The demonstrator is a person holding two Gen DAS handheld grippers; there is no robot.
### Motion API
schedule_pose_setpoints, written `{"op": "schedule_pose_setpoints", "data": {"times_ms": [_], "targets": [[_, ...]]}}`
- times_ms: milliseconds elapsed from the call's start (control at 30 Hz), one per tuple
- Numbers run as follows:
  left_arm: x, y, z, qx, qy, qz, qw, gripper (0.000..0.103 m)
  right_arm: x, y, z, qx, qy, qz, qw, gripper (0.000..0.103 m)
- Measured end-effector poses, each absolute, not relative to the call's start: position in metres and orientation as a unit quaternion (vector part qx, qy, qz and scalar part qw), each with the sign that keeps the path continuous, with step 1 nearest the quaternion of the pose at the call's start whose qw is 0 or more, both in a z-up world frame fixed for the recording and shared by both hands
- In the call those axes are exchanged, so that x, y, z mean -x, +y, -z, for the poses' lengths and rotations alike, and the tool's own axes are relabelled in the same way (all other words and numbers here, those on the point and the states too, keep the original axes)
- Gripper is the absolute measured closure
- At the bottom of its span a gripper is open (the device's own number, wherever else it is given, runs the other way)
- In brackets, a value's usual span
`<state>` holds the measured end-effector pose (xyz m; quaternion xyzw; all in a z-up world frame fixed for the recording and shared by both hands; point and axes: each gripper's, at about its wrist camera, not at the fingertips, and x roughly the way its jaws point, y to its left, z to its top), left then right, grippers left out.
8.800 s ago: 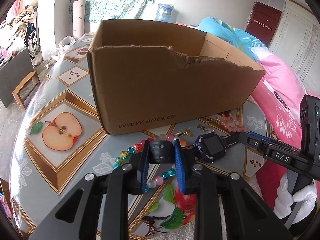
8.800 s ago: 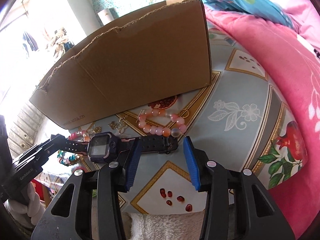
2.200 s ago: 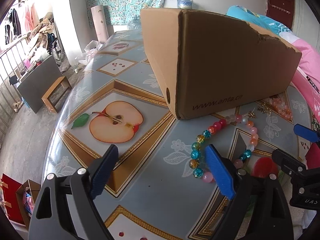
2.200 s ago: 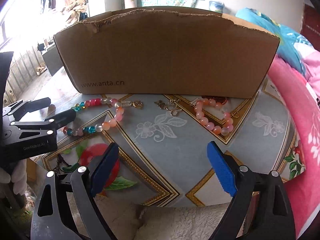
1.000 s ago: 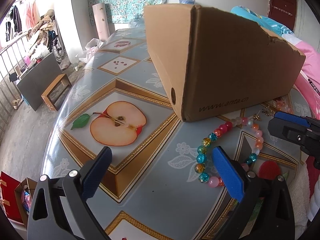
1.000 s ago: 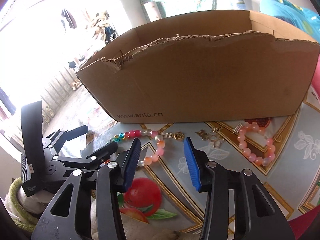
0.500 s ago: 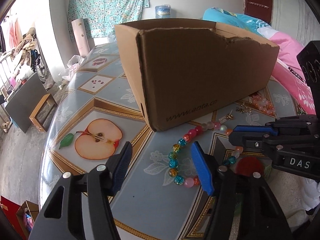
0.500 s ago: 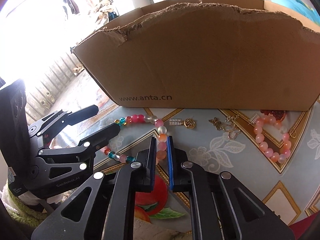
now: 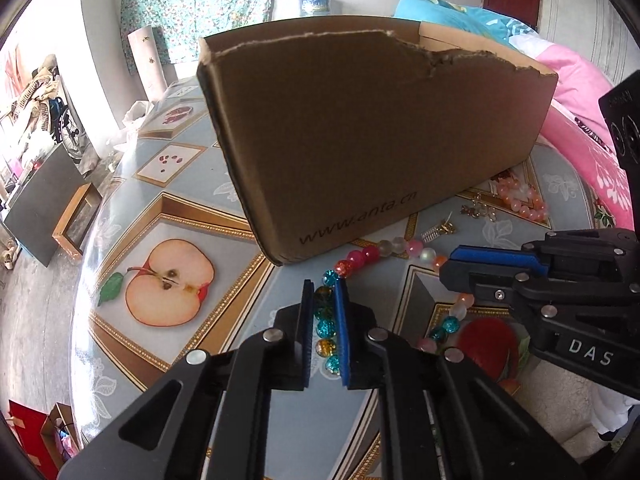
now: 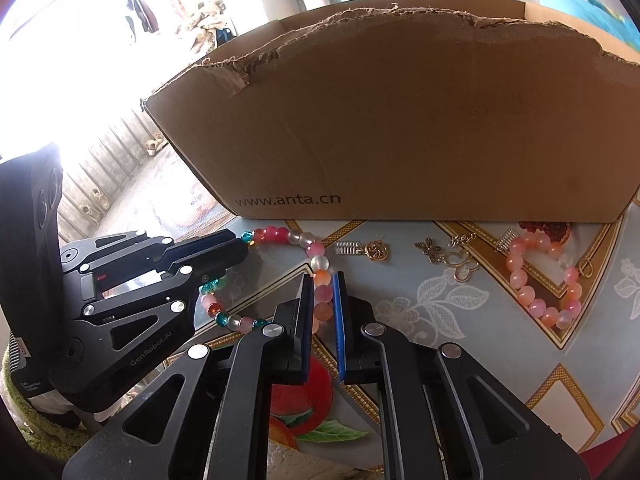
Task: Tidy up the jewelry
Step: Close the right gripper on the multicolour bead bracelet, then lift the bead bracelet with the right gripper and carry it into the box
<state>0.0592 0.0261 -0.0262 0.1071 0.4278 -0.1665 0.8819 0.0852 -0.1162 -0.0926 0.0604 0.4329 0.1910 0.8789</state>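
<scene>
A multicoloured bead necklace (image 9: 370,254) lies on the table in front of a brown cardboard box (image 9: 372,128). My left gripper (image 9: 324,286) is shut on its teal and amber beads. My right gripper (image 10: 322,280) is shut on its orange and pink beads (image 10: 322,292). In the right wrist view the left gripper (image 10: 236,248) comes in from the left over the necklace (image 10: 280,236). In the left wrist view the right gripper (image 9: 450,266) comes in from the right. The box (image 10: 400,120) has a torn top edge.
A pink bead bracelet (image 10: 544,280) and small gold charms (image 10: 444,254) lie to the right near the box. The table (image 9: 168,216) has a fruit-patterned cloth under glass. Pink bedding (image 9: 580,92) lies beyond the table's right edge.
Both grippers moved in from open and closed on the necklace: the right shut half a second ago, the left has just closed on the teal beads.
</scene>
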Motion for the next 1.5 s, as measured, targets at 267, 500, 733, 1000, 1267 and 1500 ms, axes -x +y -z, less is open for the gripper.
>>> {"op": "schedule_pose_setpoints", "data": {"times_ms": [267, 500, 733, 1000, 1267, 1500], "targets": [[-0.059, 0.015, 0.014, -0.11, 0.437, 0.154, 0.879, 0.094, -0.083, -0.138, 0.085, -0.107, 0.429, -0.201, 0.874, 0.096], [-0.049, 0.009, 0.001, -0.121, 0.425, 0.147, 0.885, 0.094, -0.078, -0.15, 0.079, -0.121, 0.424, -0.205, 0.874, 0.096], [-0.036, 0.004, -0.011, -0.132, 0.41, 0.141, 0.891, 0.094, -0.067, -0.155, 0.069, -0.122, 0.407, -0.211, 0.881, 0.096], [-0.021, 0.005, -0.029, -0.121, 0.381, 0.139, 0.906, 0.094, -0.046, -0.162, 0.05, -0.108, 0.376, -0.216, 0.894, 0.096], [-0.011, 0.018, -0.099, -0.088, 0.297, 0.174, 0.935, 0.094, -0.024, -0.166, -0.016, -0.059, 0.297, -0.232, 0.924, 0.096], [-0.059, 0.022, -0.142, -0.075, 0.261, 0.195, 0.943, 0.094, -0.068, -0.162, -0.062, -0.045, 0.257, -0.241, 0.935, 0.096]]}}
